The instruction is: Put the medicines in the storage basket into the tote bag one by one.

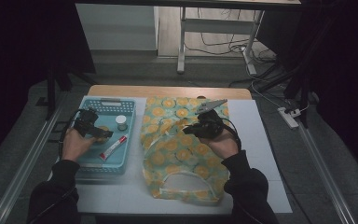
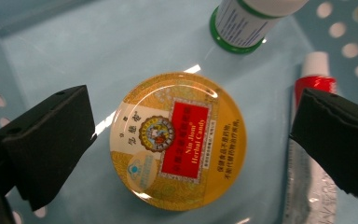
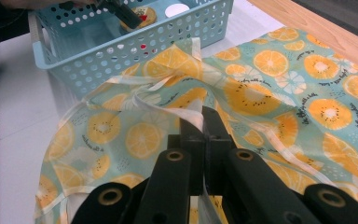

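Left gripper [image 2: 186, 140] stands wide over the candy tin [image 2: 178, 141], flat in the blue basket [image 1: 86, 164] — jaws should drop level astride its rim before closing. Right gripper [image 3: 204, 122] pinches the orange-print bag [image 3: 279, 98] hem — keep it raised.

place: lab | cues: aluminium rails [image 1: 23, 163], floor cables [image 1: 223, 46], power strip [image 1: 289, 116]

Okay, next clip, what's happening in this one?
A person works at a table with a claw in each hand. The left claw hangs open over a round candy tin lying in a blue basket, one jaw on each side, not yet touching it. A bottle and a tube lie beside it. The right claw is shut on the white edge of an orange-print bag, holding it up.
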The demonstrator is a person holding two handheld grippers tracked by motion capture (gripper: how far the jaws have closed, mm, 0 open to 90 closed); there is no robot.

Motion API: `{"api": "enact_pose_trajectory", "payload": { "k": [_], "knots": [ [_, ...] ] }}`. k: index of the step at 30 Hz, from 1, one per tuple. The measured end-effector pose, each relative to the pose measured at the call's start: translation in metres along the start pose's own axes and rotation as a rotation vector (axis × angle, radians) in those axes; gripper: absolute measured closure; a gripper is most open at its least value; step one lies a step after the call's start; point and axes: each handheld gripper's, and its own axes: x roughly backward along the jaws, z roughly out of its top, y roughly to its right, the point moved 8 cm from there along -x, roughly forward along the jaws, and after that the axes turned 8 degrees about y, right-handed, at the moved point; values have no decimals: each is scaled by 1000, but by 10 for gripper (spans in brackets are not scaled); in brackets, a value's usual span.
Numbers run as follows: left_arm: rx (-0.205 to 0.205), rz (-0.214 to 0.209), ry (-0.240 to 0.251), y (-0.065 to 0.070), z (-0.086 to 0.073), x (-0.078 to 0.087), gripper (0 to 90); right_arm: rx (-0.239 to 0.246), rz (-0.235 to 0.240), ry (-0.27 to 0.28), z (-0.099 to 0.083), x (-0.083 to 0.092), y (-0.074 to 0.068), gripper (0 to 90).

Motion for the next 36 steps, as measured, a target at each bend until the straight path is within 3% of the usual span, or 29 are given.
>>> {"api": "enact_pose_trajectory", "payload": {
  "k": [9,12,15,18,28,36],
  "knots": [
    [-12,39,-101,0,-6,-11,0,1,2,-5,-1,-2,-1,899],
    [-16,51,-114,0,-7,-12,13,3,4,-7,-1,-2,-1,898],
    [-15,62,-127,0,-8,-12,73,5,4,-5,-1,-2,-1,898],
    [-18,72,-145,-2,-10,-12,191,5,5,-7,-1,-2,-1,898],
    [18,59,-153,1,-10,-9,205,0,3,-1,0,-1,-1,899],
    [48,3,-71,6,-3,1,205,8,6,-3,0,-2,-1,899]
  ]
}}
